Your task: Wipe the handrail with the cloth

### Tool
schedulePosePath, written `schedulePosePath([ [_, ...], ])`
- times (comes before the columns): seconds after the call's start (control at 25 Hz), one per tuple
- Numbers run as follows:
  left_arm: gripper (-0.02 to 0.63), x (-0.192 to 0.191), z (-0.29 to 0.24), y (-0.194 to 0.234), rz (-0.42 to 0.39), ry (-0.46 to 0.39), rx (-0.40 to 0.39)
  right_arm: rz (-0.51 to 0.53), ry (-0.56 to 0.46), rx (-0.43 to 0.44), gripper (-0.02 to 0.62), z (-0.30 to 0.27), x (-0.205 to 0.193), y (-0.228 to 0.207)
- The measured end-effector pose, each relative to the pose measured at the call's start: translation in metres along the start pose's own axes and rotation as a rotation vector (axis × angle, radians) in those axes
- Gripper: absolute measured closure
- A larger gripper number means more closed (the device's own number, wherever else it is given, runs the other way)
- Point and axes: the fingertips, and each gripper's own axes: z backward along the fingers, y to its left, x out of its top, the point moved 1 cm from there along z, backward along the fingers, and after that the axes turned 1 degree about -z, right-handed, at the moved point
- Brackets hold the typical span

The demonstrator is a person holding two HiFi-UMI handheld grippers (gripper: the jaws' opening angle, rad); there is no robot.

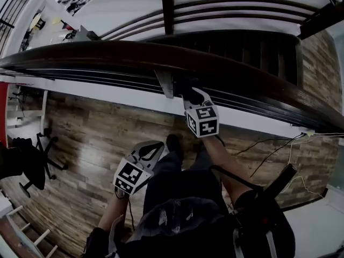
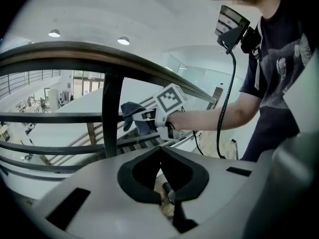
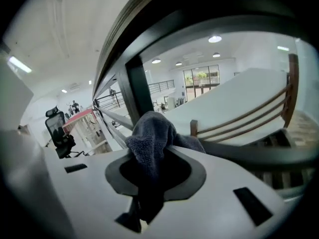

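The dark wooden handrail (image 1: 107, 55) runs across the head view above a wood floor. My right gripper (image 1: 191, 97) reaches up to its near underside, just right of a baluster (image 1: 165, 83), and is shut on a dark grey cloth (image 1: 188, 85). In the right gripper view the cloth (image 3: 149, 133) bulges out between the jaws, with the handrail (image 3: 127, 39) close overhead. My left gripper (image 1: 155, 147) hangs lower, away from the rail, shut and holding nothing. The left gripper view shows the right gripper (image 2: 142, 119) holding the cloth (image 2: 129, 111) below the handrail (image 2: 99, 54).
Thin metal rails (image 1: 80, 78) run under the handrail. A black office chair (image 1: 29, 165) stands at the left, and cables (image 1: 269, 144) trail over the floor at the right. Beyond the rail, another stair railing (image 1: 226, 7) slopes past a white wall.
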Motion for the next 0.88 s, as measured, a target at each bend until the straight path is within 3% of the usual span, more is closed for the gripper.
schedulePosePath([
  [0.08,0.598,-0.010,-0.003,0.002,0.004,0.035,-0.020,-0.063,0.017,0.026,0.531,-0.005,-0.032,0.005],
  [0.24,0.598,-0.036,-0.019,0.004,0.006,0.097,-0.054,-0.107,0.057,-0.046,0.531,-0.064,-0.077,-0.027],
  [0.44,0.598,-0.068,-0.032,0.005,0.005,0.174,-0.060,-0.039,0.155,-0.065,0.531,-0.133,-0.097,-0.036],
  [0.72,0.598,-0.065,-0.039,0.005,0.008,0.161,-0.073,0.085,0.205,-0.036,0.531,-0.125,-0.109,-0.037],
  [0.88,0.598,-0.048,-0.067,-0.012,-0.029,0.147,-0.133,0.057,0.224,-0.080,0.531,-0.089,-0.123,-0.085],
])
